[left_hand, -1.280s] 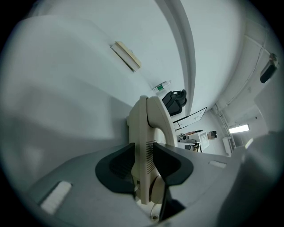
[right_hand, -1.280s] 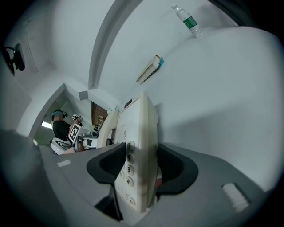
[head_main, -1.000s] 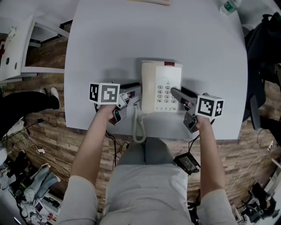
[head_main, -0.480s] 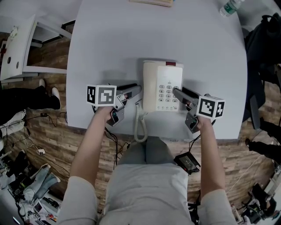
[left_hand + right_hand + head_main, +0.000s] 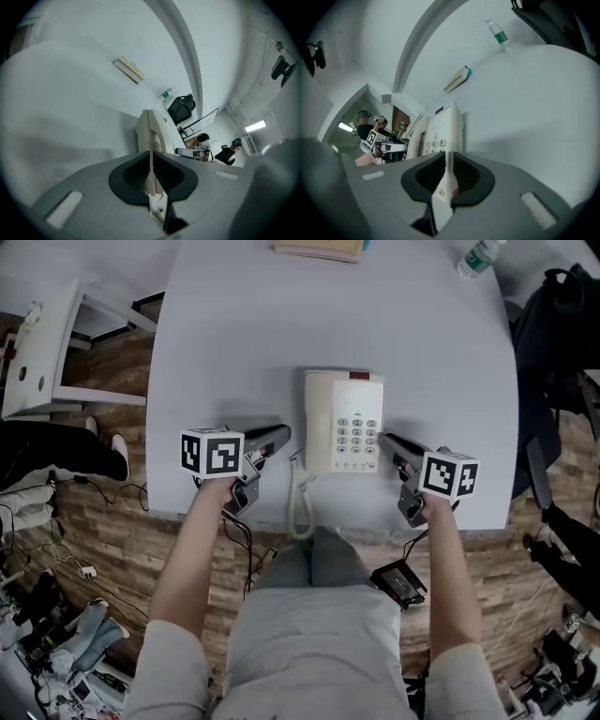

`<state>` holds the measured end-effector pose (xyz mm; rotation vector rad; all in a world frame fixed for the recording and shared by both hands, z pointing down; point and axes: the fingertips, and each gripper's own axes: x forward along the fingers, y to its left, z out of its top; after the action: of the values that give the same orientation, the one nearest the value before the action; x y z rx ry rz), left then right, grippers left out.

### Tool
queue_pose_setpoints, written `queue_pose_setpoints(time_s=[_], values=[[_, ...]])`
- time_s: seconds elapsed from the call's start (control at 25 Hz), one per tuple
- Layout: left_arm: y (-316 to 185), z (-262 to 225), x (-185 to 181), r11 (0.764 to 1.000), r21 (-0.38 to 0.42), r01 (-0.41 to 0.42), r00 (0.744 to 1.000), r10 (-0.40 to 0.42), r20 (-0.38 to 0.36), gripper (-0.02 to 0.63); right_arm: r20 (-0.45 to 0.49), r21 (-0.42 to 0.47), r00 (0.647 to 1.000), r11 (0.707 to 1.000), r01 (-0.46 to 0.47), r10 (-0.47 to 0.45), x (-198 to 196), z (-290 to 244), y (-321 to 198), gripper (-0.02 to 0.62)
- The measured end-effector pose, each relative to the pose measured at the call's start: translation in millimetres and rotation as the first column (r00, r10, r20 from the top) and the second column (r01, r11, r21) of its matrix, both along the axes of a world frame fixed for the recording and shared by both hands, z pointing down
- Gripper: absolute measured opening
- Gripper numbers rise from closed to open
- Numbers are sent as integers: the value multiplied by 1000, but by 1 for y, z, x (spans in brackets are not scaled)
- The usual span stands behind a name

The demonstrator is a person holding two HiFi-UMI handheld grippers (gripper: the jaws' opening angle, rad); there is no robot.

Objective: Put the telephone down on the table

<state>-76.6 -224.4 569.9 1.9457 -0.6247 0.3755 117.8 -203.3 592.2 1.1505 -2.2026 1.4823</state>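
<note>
The boxy cream plastic telephone (image 5: pixel 343 423), with its coiled cord (image 5: pixel 298 507) hung over the edge, is seated flat on the smooth grey bench (image 5: pixel 234 343). It is flanked by the left claw (image 5: pixel 277 435) and right claw (image 5: pixel 386 441), both being closed, nearly together, with nothing gripped.

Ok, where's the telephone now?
In the head view, the cream push-button telephone sits on the pale grey table near its front edge, between the left claw and the right claw, both closing empty.
</note>
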Motion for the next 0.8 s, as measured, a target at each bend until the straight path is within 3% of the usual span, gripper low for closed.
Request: queue_pose_setpoints(time_s=[0.08,0.44,0.68,0.8], values=[[5,-5,-2,1000,19,-3,1000,3,17,15,-4,12,1000,1000,-7,7,0,-6,5,9],[36,-27,-2,993,113,-46,993,34,109,14,-62,80,997,995,55,-50,-15,-37,31,8],[60,-46,8,972,194,-129,974,87,210,14,-104,123,990,986,112,-100,-31,-59,54,7],[70,-55,10,965,229,-128,970,73,233,14,-140,136,984,983,126,-107,-33,-66,66,6]])
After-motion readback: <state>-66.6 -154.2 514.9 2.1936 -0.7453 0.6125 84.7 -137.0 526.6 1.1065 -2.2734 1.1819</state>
